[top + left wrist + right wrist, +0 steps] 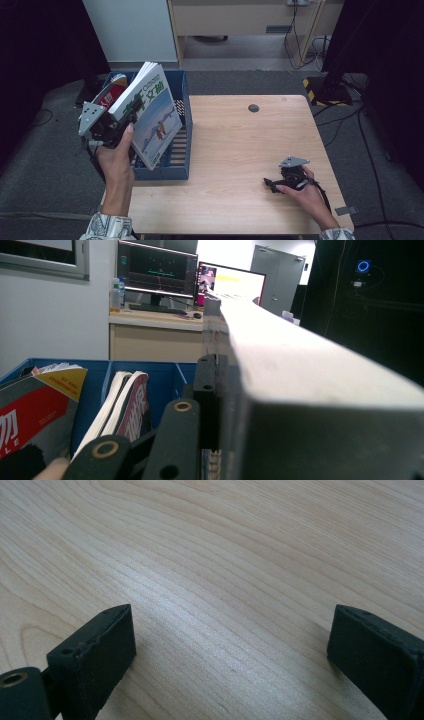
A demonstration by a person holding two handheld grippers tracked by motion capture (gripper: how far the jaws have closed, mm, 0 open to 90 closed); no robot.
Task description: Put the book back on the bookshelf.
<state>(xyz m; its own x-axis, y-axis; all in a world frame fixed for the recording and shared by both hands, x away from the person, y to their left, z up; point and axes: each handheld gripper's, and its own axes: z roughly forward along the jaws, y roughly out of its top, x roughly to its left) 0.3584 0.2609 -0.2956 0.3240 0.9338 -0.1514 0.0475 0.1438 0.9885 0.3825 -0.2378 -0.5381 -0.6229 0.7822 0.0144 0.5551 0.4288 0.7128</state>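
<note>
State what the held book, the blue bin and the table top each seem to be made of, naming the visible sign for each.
Book in the left gripper: paper, with a smooth printed cover and a pale page block. Blue bin: probably moulded plastic, with an even colour, thin dividers and a slatted floor. Table top: light wood or a wood-look laminate; the grain lines are clear, but which it is stays open.

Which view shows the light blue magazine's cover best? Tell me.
The high view: the light blue magazine faces the camera, held over the blue box. The left gripper view gives its page edges edge-on. The right gripper view shows bare table.
</note>
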